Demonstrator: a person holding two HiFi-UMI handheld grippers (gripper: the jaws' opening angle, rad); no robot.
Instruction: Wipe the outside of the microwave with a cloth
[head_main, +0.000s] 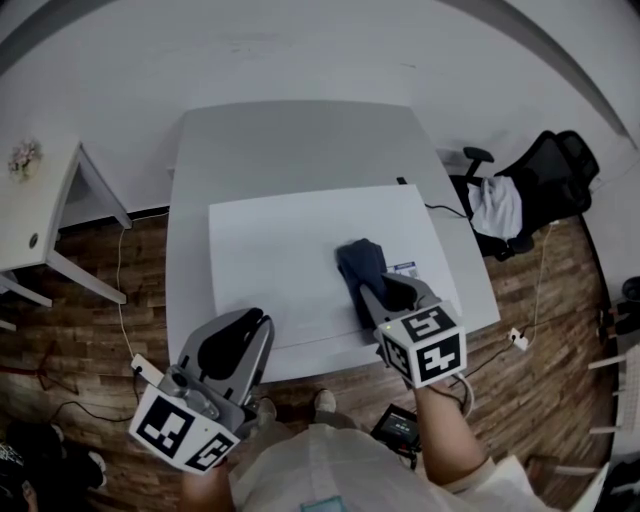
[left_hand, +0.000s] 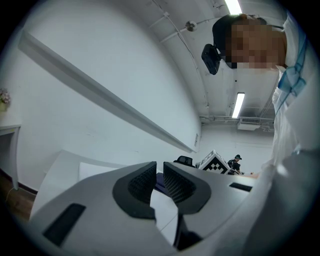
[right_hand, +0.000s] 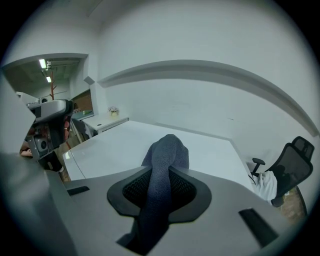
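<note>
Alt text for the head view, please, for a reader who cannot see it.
From above, the right hand-held gripper clamps a dark cloth over a white rectangular surface on a grey table. The left hand-held gripper, empty, is by that surface's near edge; an office chair stands at right.

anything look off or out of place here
Nothing spilled or damaged. The only untidy bit is a white garment slung over the office chair beside the table. The dark cloth sits bunched in the right gripper.

Left tool (left_hand: 159, 175) jaws slightly apart; white table (left_hand: 62, 165) beyond.
</note>
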